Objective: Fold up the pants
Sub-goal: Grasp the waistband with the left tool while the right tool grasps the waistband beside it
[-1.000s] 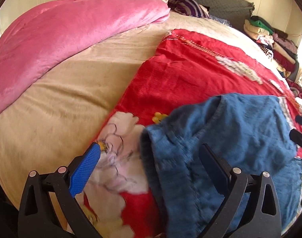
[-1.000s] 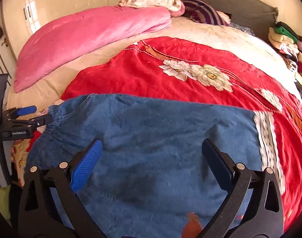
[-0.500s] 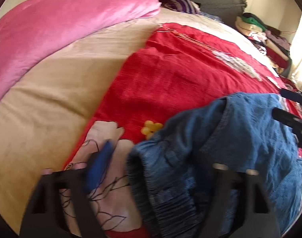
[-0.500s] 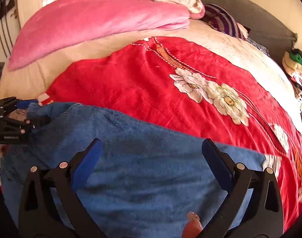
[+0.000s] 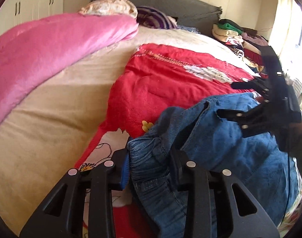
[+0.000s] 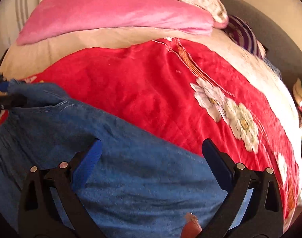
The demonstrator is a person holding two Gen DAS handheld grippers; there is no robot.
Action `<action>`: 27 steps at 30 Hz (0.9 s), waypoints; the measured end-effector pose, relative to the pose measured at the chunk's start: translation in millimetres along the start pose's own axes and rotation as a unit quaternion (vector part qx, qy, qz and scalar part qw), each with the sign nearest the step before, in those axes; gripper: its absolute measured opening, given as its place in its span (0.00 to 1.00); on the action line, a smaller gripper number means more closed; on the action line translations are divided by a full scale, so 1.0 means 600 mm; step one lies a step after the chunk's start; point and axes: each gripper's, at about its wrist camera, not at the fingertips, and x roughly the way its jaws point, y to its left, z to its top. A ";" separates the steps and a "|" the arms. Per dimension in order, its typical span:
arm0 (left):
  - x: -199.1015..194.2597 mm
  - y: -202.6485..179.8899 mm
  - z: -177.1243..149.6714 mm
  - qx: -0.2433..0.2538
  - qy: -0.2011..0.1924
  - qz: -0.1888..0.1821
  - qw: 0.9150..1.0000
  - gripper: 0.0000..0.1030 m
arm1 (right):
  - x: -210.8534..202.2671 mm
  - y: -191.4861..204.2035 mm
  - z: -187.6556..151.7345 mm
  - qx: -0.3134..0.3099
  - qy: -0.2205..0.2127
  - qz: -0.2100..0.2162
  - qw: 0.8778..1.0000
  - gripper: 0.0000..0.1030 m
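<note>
The blue pants [image 5: 220,138] lay on the red blanket [image 5: 160,83], long side running from 9 to 3 o'clock. The left gripper [image 5: 151,170] had just been closing and pinched the waistband. The right gripper [image 6: 151,158] hung wide open above the cloth, holding nothing.

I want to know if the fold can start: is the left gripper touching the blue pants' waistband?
Touching. In the left wrist view the left gripper has just been closing, and its pads now pinch the bunched waistband of the blue pants.
</note>
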 end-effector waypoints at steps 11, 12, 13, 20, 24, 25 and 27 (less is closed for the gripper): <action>-0.015 0.002 -0.002 0.008 -0.009 0.007 1.000 0.31 | -0.007 0.054 0.005 -0.066 0.001 0.068 0.996 0.12; -0.015 0.006 -0.002 0.005 -0.009 0.006 1.000 0.31 | -0.013 0.052 0.000 -0.057 -0.004 0.070 0.996 0.09; -0.016 0.009 0.000 0.003 -0.009 0.005 1.000 0.31 | -0.022 0.049 -0.005 -0.048 -0.012 0.070 0.996 0.06; -0.035 -0.001 0.003 0.019 -0.025 0.002 1.000 0.34 | -0.111 0.041 -0.044 0.010 -0.072 0.073 0.995 0.05; -0.060 -0.022 -0.005 0.039 -0.041 -0.003 0.998 0.35 | -0.164 0.047 -0.076 0.037 -0.095 0.070 0.992 0.05; -0.069 -0.028 -0.009 0.045 -0.046 -0.004 0.998 0.36 | -0.172 0.047 -0.084 0.043 -0.098 0.070 0.992 0.05; -0.088 -0.039 -0.020 0.055 -0.059 -0.006 0.997 0.37 | -0.196 0.052 -0.104 0.055 -0.104 0.070 0.991 0.05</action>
